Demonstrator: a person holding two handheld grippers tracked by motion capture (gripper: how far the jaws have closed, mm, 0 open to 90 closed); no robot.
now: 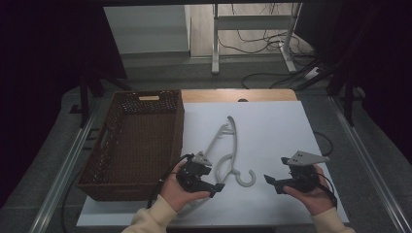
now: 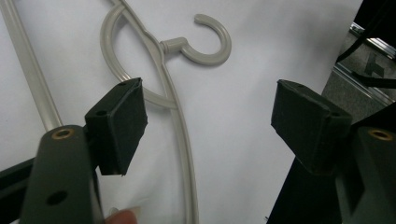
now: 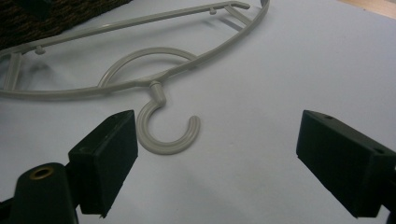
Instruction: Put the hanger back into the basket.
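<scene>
A pale grey plastic hanger (image 1: 236, 143) lies flat on the white table (image 1: 277, 131), its hook (image 1: 247, 182) pointing toward the near edge. My left gripper (image 1: 217, 186) hovers just left of the hook, held in a hand, open and holding nothing. In the left gripper view its jaws (image 2: 215, 116) stand wide apart over the hanger's shoulder (image 2: 180, 121), with the hook (image 2: 210, 44) beyond. My right gripper (image 1: 270, 180) is right of the hook, open and empty. Its own view has the hook (image 3: 168, 135) close by its left pad (image 3: 109, 158).
A dark brown wicker basket (image 1: 131, 187) stands along the table's left side, close to the hanger's far end; its wall (image 3: 46, 14) shows in the right gripper view. Bare white surface lies to the right. Beyond the table's wooden far edge (image 1: 233, 94) are floor, cables and frame legs.
</scene>
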